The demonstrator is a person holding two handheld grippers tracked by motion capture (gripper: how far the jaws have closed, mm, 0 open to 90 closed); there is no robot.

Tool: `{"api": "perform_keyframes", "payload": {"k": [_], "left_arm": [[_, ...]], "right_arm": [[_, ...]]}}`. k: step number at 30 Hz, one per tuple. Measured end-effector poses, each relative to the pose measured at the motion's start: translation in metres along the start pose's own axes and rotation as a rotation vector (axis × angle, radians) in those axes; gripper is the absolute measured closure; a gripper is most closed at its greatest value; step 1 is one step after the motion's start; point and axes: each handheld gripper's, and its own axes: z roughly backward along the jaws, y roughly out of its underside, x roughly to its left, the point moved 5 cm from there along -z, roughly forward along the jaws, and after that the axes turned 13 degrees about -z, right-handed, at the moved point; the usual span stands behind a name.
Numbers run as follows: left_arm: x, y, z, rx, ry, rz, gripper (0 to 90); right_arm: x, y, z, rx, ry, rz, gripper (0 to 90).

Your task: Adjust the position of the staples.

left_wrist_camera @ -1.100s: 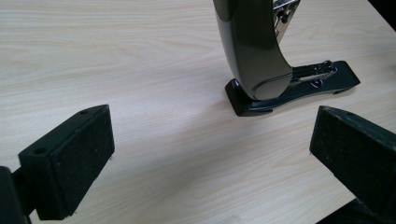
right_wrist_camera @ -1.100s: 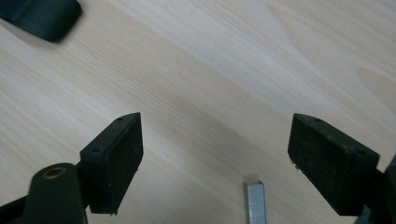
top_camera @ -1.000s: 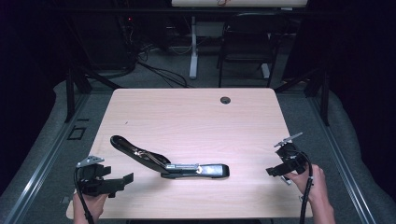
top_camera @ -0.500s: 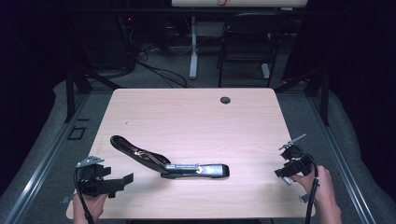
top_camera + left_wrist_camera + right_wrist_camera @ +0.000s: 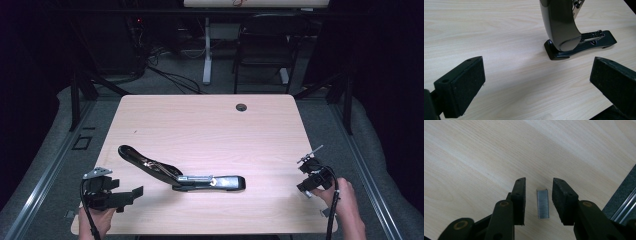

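Working at the counter [image 5: 210, 125], we take the open stapler [image 5: 182, 172] as our landmark, near the counter's front edge. Well to its right, the right tool [image 5: 539, 196] straddles a strip of staples [image 5: 542, 203] lying flat on the wood; its jaws have just been closing, yet a gap seems to remain on both sides. Left of the stapler, the left tool [image 5: 536, 80] faces it, jaws wide apart and empty.

A light wooden table [image 5: 210, 125] had a round cable hole [image 5: 241, 107] near its far edge. Beyond it stood a dark chair [image 5: 262, 55], a white post [image 5: 207, 50], and cables [image 5: 170, 75] on grey floor.
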Motion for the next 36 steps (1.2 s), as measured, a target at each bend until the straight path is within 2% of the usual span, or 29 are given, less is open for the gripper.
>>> {"api": "perform_keyframes", "payload": {"k": [6, 8, 10, 11, 12, 15, 17, 18, 19, 20, 23, 25, 26, 29, 36], "left_arm": [[0.000, 0.000, -0.001, 0.004, 0.000, -0.003, 0.1], [-0.001, 0.000, -0.001, 0.005, 0.000, -0.005, 0.1], [-0.001, 0.000, -0.001, 0.006, 0.000, -0.005, 0.1], [-0.001, 0.000, -0.001, 0.006, 0.000, -0.004, 0.1], [-0.001, 0.000, -0.001, 0.007, 0.000, -0.005, 0.1], [-0.001, 0.000, -0.001, 0.008, 0.000, -0.005, 0.1], [-0.001, 0.000, -0.001, 0.011, 0.002, -0.006, 0.2], [-0.001, 0.000, -0.001, 0.011, 0.002, -0.006, 0.1], [-0.001, 0.000, -0.002, 0.011, 0.001, -0.005, 0.2], [-0.002, 0.000, -0.002, 0.014, 0.003, -0.007, 0.1], [-0.002, 0.000, -0.002, 0.012, 0.001, -0.006, 0.1], [-0.002, 0.000, -0.002, 0.013, 0.001, -0.006, 0.1], [-0.002, 0.001, -0.002, 0.014, 0.001, -0.006, 0.1], [-0.002, 0.001, -0.002, 0.017, 0.002, -0.007, 0.1], [-0.002, 0.001, -0.002, 0.017, 0.004, -0.008, 0.1]], "right_arm": [[-0.002, 0.001, -0.004, 0.024, 0.007, 0.001, 65.5], [-0.001, 0.001, -0.006, 0.011, 0.002, -0.014, 67.0], [-0.002, 0.002, -0.005, 0.046, 0.007, 0.011, 67.5], [0.001, 0.002, -0.010, -0.013, -0.019, -0.042, 67.7], [-0.001, 0.002, -0.008, 0.021, 0.005, -0.016, 67.7], [-0.004, 0.002, -0.007, 0.055, 0.016, 0.006, 67.8], [-0.002, 0.003, -0.011, 0.026, 0.017, -0.023, 67.9], [-0.002, 0.003, -0.011, 0.027, 0.016, -0.026, 67.9], [-0.003, 0.003, -0.010, 0.052, 0.018, -0.008, 68.0], [-0.002, 0.003, -0.012, 0.032, 0.014, -0.026, 68.2], [-0.004, 0.002, -0.010, 0.075, 0.028, 0.002, 69.8], [-0.004, 0.002, -0.012, 0.064, 0.019, -0.010, 69.9], [-0.002, 0.002, -0.014, 0.035, 0.010, -0.036, 70.0], [-0.005, 0.002, -0.012, 0.073, 0.026, -0.007, 70.2], [-0.004, 0.002, -0.014, 0.068, 0.028, -0.016, 72.8]]}}
